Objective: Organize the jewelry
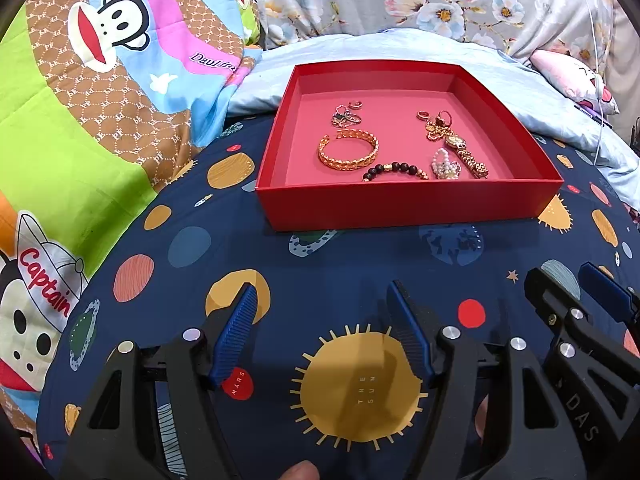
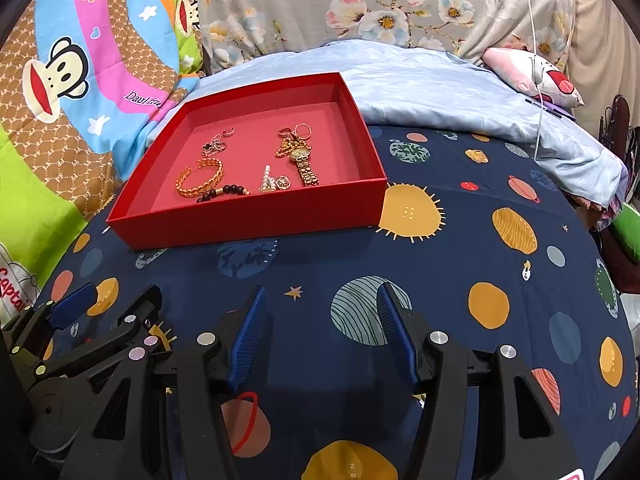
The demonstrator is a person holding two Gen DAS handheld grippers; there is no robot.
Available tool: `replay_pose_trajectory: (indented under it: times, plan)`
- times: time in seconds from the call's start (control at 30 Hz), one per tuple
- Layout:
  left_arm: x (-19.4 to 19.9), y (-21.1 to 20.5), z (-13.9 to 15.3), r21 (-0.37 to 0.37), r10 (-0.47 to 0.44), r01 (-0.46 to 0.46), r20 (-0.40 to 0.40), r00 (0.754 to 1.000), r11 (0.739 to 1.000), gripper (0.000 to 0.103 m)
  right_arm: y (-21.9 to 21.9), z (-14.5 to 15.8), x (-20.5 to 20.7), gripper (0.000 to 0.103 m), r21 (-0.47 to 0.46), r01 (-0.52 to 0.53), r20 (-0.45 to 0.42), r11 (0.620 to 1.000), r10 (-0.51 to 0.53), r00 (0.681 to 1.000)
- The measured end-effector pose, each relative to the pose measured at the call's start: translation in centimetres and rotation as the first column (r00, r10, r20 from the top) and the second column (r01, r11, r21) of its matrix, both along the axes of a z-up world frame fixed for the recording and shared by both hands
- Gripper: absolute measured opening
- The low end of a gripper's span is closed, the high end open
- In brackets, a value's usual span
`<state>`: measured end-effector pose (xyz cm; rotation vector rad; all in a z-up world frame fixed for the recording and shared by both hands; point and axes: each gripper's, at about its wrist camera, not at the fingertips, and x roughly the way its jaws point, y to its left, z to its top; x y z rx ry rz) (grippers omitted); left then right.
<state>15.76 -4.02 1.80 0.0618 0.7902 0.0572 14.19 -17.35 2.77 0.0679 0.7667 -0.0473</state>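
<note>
A red shallow box point(image 1: 400, 204) point(image 2: 248, 216) sits on the navy planet-print sheet. Inside lie a gold braided cuff point(image 1: 348, 151) point(image 2: 200, 180), a dark bead bracelet point(image 1: 394, 171) point(image 2: 222, 193), a pearl bracelet point(image 1: 444, 164) point(image 2: 274, 182), a gold watch point(image 1: 466, 154) point(image 2: 305, 166), a gold chain with rings point(image 1: 436, 122) point(image 2: 294, 136) and small silver pieces point(image 1: 346, 114) point(image 2: 218, 142). My left gripper point(image 1: 322, 288) is open and empty, in front of the box. My right gripper point(image 2: 322, 290) is open and empty, beside the left one point(image 2: 116, 300); it also shows in the left wrist view point(image 1: 560, 276).
A monkey-print quilt point(image 1: 100, 100) lies to the left. A pale blue sheet point(image 2: 440, 88) and floral pillows point(image 2: 360, 8) lie behind the box. A pink pillow point(image 2: 532, 76) and a white cable point(image 2: 538, 100) are at the far right.
</note>
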Motion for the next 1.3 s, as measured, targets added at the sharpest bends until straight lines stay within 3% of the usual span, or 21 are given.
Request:
replay_pose_trajectory:
  times: [1.3]
  plan:
    - [0.25, 0.08, -0.39, -0.001, -0.002, 0.002, -0.017, 1.000, 1.000, 0.065, 0.12, -0.17, -0.03, 0.057, -0.025, 0.011, -0.004, 1.000, -0.011, 1.000]
